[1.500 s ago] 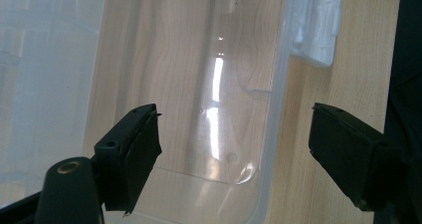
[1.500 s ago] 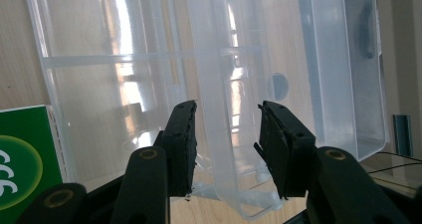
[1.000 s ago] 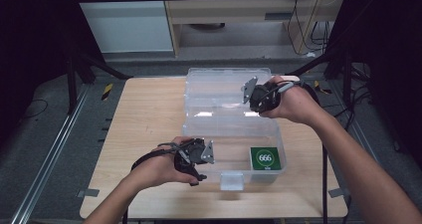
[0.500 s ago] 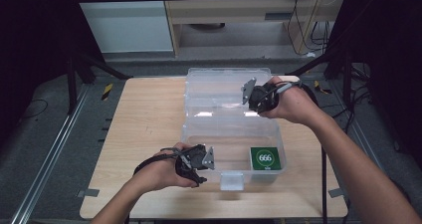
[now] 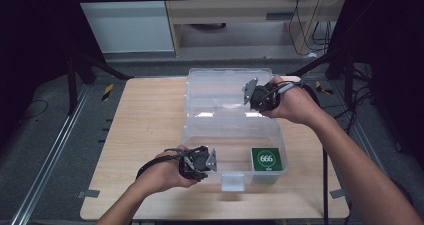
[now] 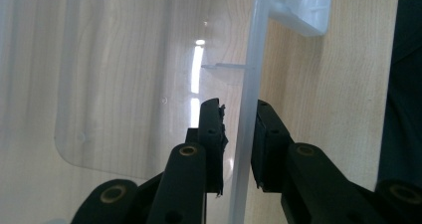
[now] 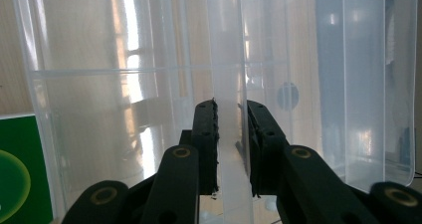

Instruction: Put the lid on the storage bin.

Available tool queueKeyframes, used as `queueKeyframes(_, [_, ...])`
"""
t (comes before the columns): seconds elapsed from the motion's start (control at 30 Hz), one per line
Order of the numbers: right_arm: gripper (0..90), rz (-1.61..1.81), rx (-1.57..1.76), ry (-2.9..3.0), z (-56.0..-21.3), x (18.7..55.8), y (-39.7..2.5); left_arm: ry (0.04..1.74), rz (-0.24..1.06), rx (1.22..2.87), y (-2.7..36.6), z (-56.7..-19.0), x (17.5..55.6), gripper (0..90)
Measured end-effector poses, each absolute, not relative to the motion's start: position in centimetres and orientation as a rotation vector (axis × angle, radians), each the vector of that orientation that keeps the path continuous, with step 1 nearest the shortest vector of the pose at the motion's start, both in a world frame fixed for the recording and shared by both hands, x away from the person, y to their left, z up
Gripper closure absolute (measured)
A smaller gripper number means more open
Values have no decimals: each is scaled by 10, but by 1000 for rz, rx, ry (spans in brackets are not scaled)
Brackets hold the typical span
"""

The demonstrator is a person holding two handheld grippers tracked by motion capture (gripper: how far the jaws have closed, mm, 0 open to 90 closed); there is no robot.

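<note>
Wooden table [image 5: 140,120]; both grippers [image 5: 199,161] [image 5: 260,96] straddle box [image 5: 235,130] walls.

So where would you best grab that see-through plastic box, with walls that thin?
Probably by the rim of the clear box, coming down from above so one jaw goes inside the wall and one outside. The walls are thin, upright and open at the top, so they slip between the jaws. The left gripper straddles the front wall this way, and the right gripper a wall farther back.
</note>
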State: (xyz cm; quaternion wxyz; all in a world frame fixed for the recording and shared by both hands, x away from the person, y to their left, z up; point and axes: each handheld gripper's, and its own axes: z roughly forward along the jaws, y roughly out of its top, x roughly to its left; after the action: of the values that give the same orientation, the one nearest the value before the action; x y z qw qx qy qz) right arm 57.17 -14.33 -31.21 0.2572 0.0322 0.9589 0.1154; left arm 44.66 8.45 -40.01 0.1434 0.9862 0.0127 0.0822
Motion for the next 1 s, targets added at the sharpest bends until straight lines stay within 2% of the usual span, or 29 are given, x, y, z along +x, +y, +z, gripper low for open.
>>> queueKeyframes(0.13, [774, 309, 80, 2601, -312, 572, -142, 38, 245, 2842, 84, -401, 445, 824])
queueKeyframes(1.0, [843, 272, -14, 2595, -308, 560, -136, 124, 287, 2806, 86, -402, 441, 818])
